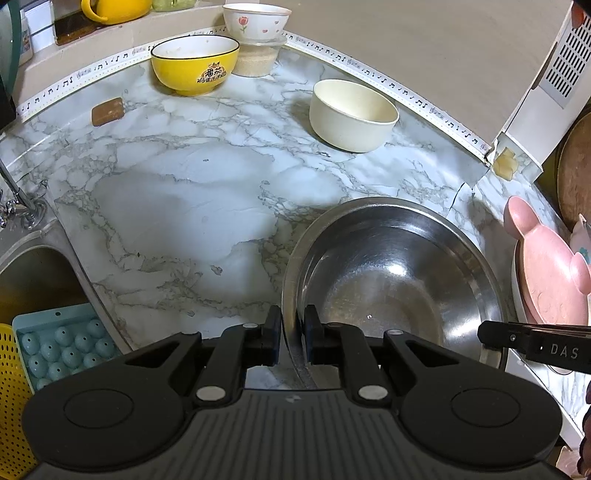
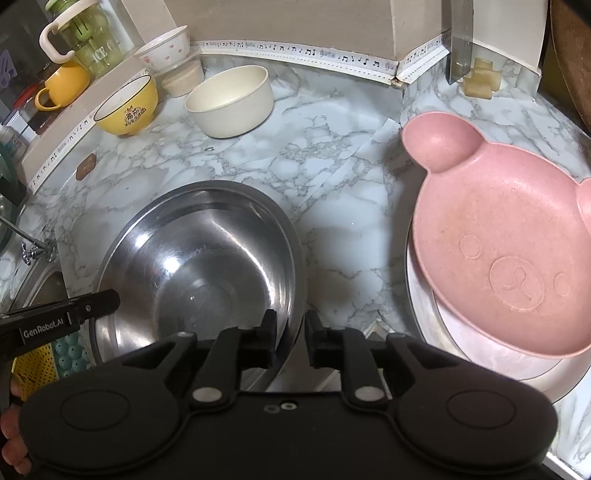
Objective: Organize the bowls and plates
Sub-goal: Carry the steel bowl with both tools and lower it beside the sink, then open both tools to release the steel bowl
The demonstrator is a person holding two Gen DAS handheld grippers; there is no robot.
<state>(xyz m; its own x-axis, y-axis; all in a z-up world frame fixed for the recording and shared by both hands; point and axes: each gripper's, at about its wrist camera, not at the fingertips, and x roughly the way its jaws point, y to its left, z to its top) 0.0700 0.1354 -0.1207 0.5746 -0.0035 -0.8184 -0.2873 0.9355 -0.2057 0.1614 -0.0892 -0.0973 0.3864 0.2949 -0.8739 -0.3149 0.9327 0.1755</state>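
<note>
A large steel bowl [image 1: 399, 273] sits on the marble counter [image 1: 177, 192]; it also shows in the right wrist view [image 2: 199, 258]. My left gripper [image 1: 290, 332] is shut on its left rim. My right gripper [image 2: 290, 336] straddles its right rim, jaws close on it. A pink bear-shaped plate [image 2: 509, 258] lies on a white plate [image 2: 480, 354] at the right. A cream bowl [image 1: 351, 114], a yellow bowl [image 1: 194, 66] and a white flowered bowl [image 1: 255, 20] on a lidded container stand at the back.
A sink [image 1: 29, 280] with a faucet [image 1: 18, 199] is at the left, holding a teal egg tray [image 1: 62, 347] and a yellow strainer [image 1: 11, 387]. A yellow mug [image 2: 62, 86] and a green jug [image 2: 85, 40] stand on the ledge. A knife [image 2: 460, 40] hangs at the back right.
</note>
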